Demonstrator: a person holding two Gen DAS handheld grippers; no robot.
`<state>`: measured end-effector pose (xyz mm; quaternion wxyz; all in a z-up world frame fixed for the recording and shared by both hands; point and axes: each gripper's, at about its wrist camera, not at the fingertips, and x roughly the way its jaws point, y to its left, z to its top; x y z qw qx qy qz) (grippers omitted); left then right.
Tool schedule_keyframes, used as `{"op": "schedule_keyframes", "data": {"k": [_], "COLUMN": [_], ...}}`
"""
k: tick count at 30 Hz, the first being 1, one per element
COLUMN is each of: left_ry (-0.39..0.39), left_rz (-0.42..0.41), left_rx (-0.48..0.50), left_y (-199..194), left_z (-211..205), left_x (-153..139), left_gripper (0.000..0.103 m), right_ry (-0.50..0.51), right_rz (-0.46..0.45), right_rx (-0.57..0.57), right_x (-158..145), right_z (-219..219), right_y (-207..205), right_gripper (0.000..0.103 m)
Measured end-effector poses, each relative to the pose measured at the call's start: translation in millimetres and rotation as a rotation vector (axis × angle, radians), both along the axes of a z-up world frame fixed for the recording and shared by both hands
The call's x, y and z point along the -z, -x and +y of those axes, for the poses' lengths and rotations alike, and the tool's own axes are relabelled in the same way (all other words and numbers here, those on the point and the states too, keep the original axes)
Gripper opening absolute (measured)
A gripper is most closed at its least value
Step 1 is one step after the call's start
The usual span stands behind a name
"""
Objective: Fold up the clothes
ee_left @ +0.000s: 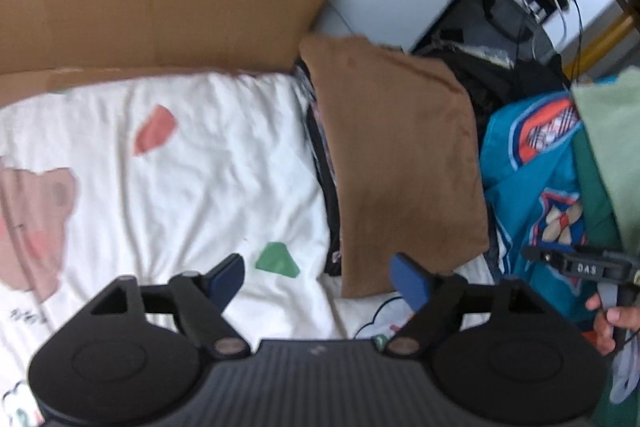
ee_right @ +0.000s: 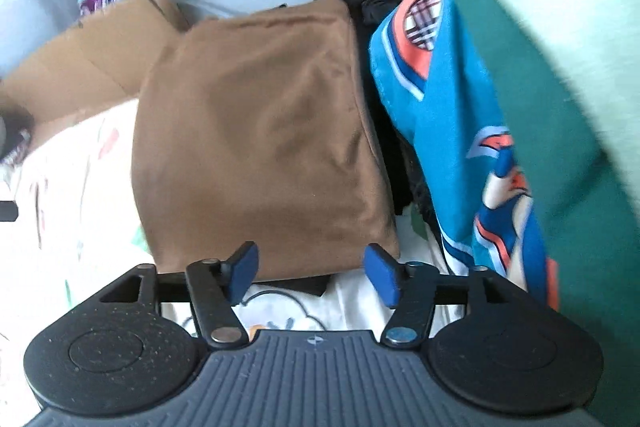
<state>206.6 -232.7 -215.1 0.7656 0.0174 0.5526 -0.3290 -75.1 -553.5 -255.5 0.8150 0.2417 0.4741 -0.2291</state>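
You are working on a bed covered by a white sheet printed with a pink bear and small coloured shapes, with flattened cardboard along its far edge and a grey wall behind. The folded brown garment lies near the sheet's right edge, on top of darker folded clothes, so it looks like a finished piece placed on the stack. Your left gripper has its blue pads spread wide with nothing between them, hovering above the sheet just in front of the brown garment's near corner. Your right gripper is likewise wide open and empty, over the garment's near edge. To the right of the stack hangs a blue patterned garment with orange trim, beside green fabric; that is probably your next piece, and the move calls for pinching it at two corners and spreading it flat on the bare sheet. The only readable writing is "DAS" on the right gripper's body in the left view; the sheet's small print is too blurred to read.
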Motion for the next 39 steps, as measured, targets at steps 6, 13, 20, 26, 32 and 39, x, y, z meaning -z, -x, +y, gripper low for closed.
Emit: {"op": "schedule_keyframes", "data": {"k": [6, 13, 20, 26, 32, 39], "left_ry": [-0.034, -0.111, -0.078, -0.221, -0.237, -0.264], "left_rz": [-0.080, -0.129, -0.149, -0.188, -0.152, -0.141], "left_rx": [-0.077, -0.146, -0.216, -0.295, -0.377, -0.392], "left_y": [5.2, 11.8, 13.1, 6.6, 8.6, 40.4], "left_z": [27.5, 55.8, 97.3, 127.1, 173.7, 217.0], "left_x": [-72.6, -146.5, -205.5, -217.9, -218.4, -222.1], "left_gripper": [0.089, 0.093, 0.098, 0.098, 0.098, 0.099], "right_ry": [-0.067, -0.104, -0.125, -0.136, -0.169, -0.166], "right_rz": [-0.018, -0.034, -0.055, -0.049, -0.014, -0.035], "right_rx": [-0.002, 0.026, -0.039, -0.058, -0.026, -0.107], "right_x": [-46.0, -105.9, -158.6, -166.7, -167.0, -187.7], "right_z": [10.4, 15.9, 24.6, 36.9, 55.0, 91.6], "right_y": [2.3, 3.4, -20.3, -47.1, -70.1, -87.1], "right_gripper": [0.088, 0.088, 0.092, 0.092, 0.092, 0.102]}}
